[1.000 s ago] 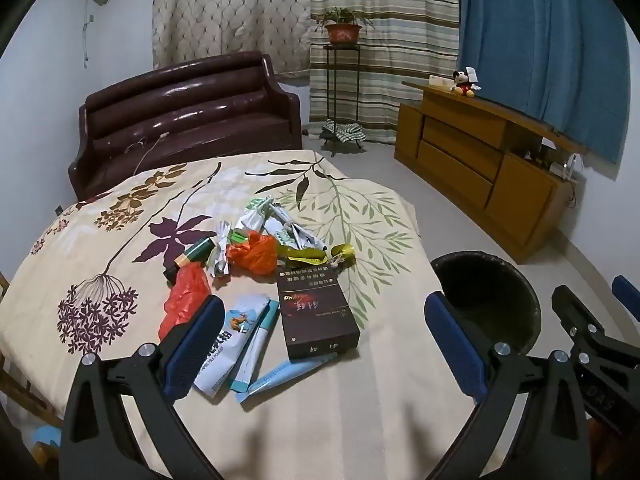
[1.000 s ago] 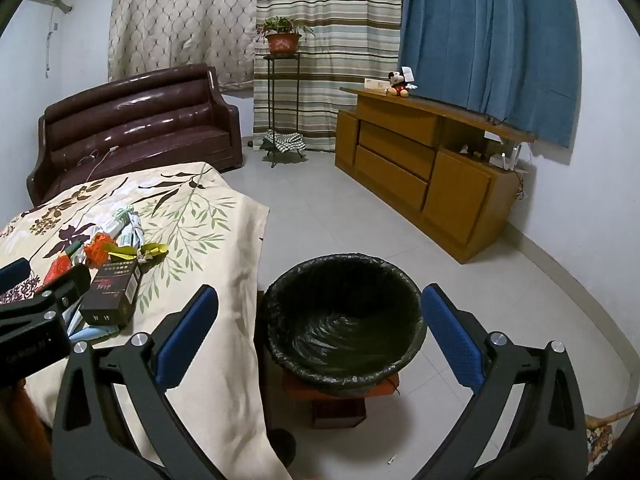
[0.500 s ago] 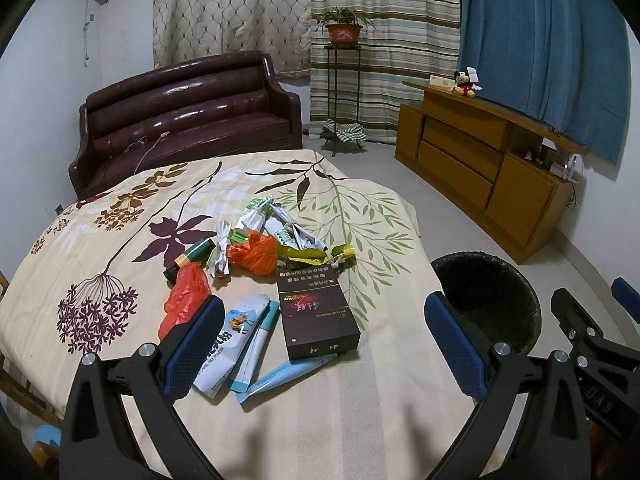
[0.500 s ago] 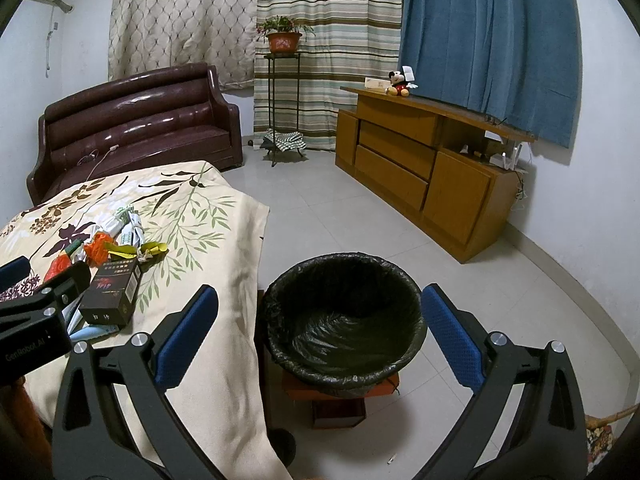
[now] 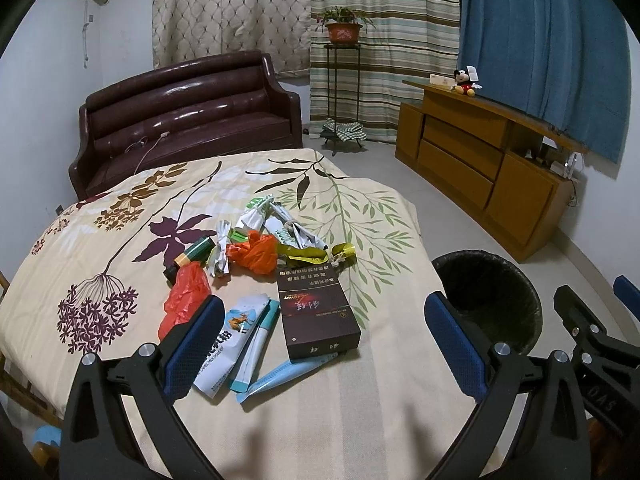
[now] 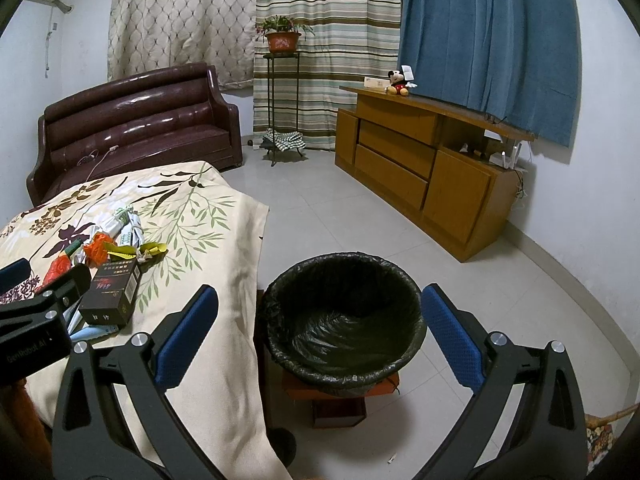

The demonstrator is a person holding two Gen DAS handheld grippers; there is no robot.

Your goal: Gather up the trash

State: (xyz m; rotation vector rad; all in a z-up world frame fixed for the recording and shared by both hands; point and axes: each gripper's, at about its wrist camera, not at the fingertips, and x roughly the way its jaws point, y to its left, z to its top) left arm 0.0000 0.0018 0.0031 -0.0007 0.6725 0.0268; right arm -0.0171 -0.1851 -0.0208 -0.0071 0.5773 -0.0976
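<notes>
Risk: left gripper [image 5: 320,332], wide open and empty, may scatter wrappers [image 5: 276,236] at twelve o'clock, missing bin [image 5: 488,296].

A matt cream floral cloth covers the tabletop [image 5: 360,420]; the dark cardboard carton [image 5: 316,312] looks smooth, the black plastic bin liner [image 6: 344,320] crinkled and glossy, the brown leather sofa [image 5: 188,112] shiny.

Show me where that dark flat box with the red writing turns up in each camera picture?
Left wrist view: the dark flat cardboard box lies centre, on the floral tablecloth.
Right wrist view: the same box sits at the left edge.
Shared landmark: the black-lined round trash bin.
</notes>
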